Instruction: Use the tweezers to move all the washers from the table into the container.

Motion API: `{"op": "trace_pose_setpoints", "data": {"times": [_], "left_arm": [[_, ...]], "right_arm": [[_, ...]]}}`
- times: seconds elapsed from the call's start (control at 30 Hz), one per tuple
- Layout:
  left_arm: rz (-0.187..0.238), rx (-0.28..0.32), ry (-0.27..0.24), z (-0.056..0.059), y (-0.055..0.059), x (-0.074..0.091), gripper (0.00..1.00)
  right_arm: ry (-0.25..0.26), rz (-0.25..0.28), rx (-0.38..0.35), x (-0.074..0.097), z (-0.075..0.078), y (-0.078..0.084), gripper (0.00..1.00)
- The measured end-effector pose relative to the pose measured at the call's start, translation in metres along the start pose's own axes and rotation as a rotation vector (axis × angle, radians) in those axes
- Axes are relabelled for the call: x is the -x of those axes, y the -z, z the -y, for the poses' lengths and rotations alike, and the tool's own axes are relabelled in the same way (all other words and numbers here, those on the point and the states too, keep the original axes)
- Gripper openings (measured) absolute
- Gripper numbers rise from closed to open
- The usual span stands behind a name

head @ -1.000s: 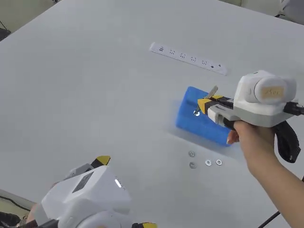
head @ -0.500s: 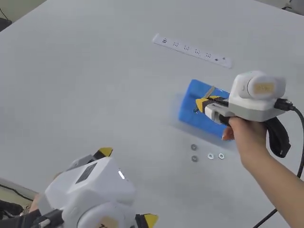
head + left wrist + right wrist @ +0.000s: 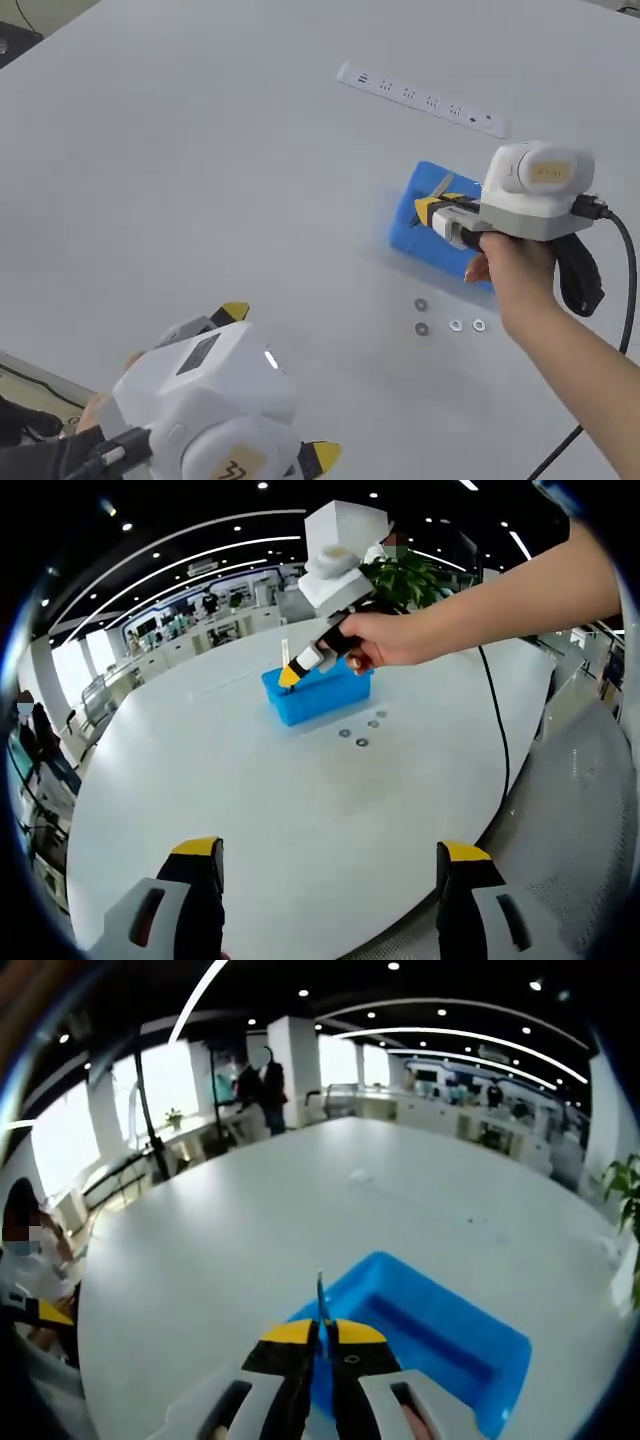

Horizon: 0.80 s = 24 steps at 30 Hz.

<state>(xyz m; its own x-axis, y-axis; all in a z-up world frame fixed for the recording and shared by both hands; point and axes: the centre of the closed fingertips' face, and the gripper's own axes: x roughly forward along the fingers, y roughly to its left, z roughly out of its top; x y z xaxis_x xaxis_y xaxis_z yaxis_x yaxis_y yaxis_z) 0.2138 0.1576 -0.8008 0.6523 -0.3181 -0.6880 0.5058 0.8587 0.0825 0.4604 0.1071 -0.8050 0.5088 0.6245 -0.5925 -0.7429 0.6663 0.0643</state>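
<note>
Big pale round table in an open-plan office with ceiling spotlights, and people standing in the background of the right gripper view. A white power strip lies toward the far side of the table.

The blue container sits on the table, nearer than the strip. The right gripper is held in a hand right over it, with a black cable trailing off the back. Its jaws are pinched together on the tweezers, which stick out forward between the yellow tips, above the container's open top. The tweezer tip is honestly too small to tell if there's a washer in it or not.

Four washers lie flat on the table just beside the container's near side. Two are one behind the other on the left, and the other two sit side by side to their right. All four are outside the container, and none of them touches it.

The left gripper is down by the near edge of the table, well apart from everything else. Its jaws are spread wide with nothing between them, pointing across the table toward the container and washers. Its white body takes up the bottom left of the head view.
</note>
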Motion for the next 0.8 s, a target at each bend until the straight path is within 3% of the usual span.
{"op": "trace_pose_setpoints", "data": {"times": [0.53, 0.7, 0.8], "left_arm": [[-0.005, -0.006, -0.004, 0.0, 0.001, 0.0, 0.89], [-0.01, -0.018, -0.008, 0.0, 0.002, -0.001, 0.89], [-0.008, -0.012, -0.008, -0.001, 0.001, -0.001, 0.9]], "right_arm": [[0.029, -0.027, 0.001, -0.003, 0.0, 0.004, 0.03], [0.033, -0.006, -0.015, 0.003, 0.0, 0.0, 0.03], [0.052, 0.015, 0.013, 0.01, 0.001, -0.008, 0.03]]}}
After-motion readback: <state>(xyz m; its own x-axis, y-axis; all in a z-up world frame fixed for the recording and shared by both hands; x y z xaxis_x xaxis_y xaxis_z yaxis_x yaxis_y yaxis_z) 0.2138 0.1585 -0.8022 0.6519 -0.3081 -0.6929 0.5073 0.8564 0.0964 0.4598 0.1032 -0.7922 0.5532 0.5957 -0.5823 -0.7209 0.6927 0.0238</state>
